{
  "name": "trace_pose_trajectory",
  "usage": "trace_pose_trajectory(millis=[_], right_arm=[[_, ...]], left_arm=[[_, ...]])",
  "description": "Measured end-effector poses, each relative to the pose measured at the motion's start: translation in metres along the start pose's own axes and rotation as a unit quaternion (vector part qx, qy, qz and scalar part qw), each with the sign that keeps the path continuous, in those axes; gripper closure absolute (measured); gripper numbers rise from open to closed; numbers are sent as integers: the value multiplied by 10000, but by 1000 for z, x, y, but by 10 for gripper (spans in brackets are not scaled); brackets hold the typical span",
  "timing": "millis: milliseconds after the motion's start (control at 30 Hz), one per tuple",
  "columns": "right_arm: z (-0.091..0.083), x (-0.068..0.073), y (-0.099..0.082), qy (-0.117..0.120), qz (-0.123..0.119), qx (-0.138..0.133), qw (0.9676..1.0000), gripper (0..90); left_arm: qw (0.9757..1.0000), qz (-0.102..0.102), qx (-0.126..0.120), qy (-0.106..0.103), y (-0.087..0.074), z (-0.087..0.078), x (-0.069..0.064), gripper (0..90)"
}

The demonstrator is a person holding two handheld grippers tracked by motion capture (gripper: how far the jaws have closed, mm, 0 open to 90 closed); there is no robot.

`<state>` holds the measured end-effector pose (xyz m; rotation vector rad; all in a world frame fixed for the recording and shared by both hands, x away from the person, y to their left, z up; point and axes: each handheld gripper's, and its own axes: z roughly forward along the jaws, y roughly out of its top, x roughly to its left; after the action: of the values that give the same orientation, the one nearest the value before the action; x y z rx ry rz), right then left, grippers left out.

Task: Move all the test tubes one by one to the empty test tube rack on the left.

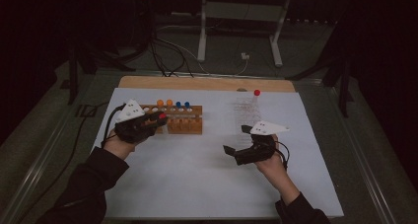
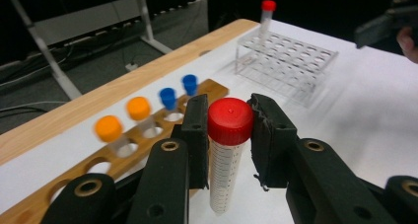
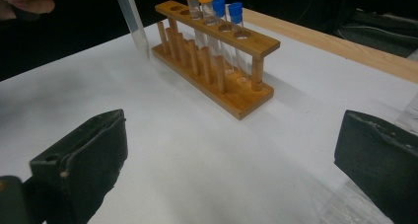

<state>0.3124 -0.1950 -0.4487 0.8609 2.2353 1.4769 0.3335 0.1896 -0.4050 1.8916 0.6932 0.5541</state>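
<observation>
My left gripper (image 1: 158,117) (image 2: 229,130) is shut on a clear test tube with a red cap (image 2: 229,121), holding it just under the cap in front of the wooden rack (image 1: 183,123). That rack holds two orange-capped tubes (image 1: 164,104) and two blue-capped tubes (image 1: 183,106). The held tube's lower end (image 3: 133,19) hangs above the sheet to the left of the wooden rack (image 3: 217,51) in the right gripper view. My right gripper (image 1: 236,139) (image 3: 231,160) stands wide open with nothing between its jaws, just in front of the clear plastic rack (image 1: 246,110), which holds one red-capped tube (image 1: 256,93).
A white sheet (image 1: 197,179) covers the table, with a wooden strip (image 1: 207,83) along its far edge. Beyond the table, a white metal frame (image 1: 241,17) and cables (image 1: 167,51) lie on the floor. The person's dark sleeves (image 1: 84,189) enter from the bottom.
</observation>
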Motion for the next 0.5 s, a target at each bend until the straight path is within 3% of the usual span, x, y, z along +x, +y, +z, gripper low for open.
trace_pose_trajectory(millis=[267, 500], right_arm=[[-1, -1, 0, 5, -3, -16, 10000, 0], [-1, -1, 0, 40, 1, -25, 10000, 0]], left_arm=[[9991, -16, -96, 418, 9, -12, 20, 715], [9957, -137, -278, 875, 15, -10, 38, 715]])
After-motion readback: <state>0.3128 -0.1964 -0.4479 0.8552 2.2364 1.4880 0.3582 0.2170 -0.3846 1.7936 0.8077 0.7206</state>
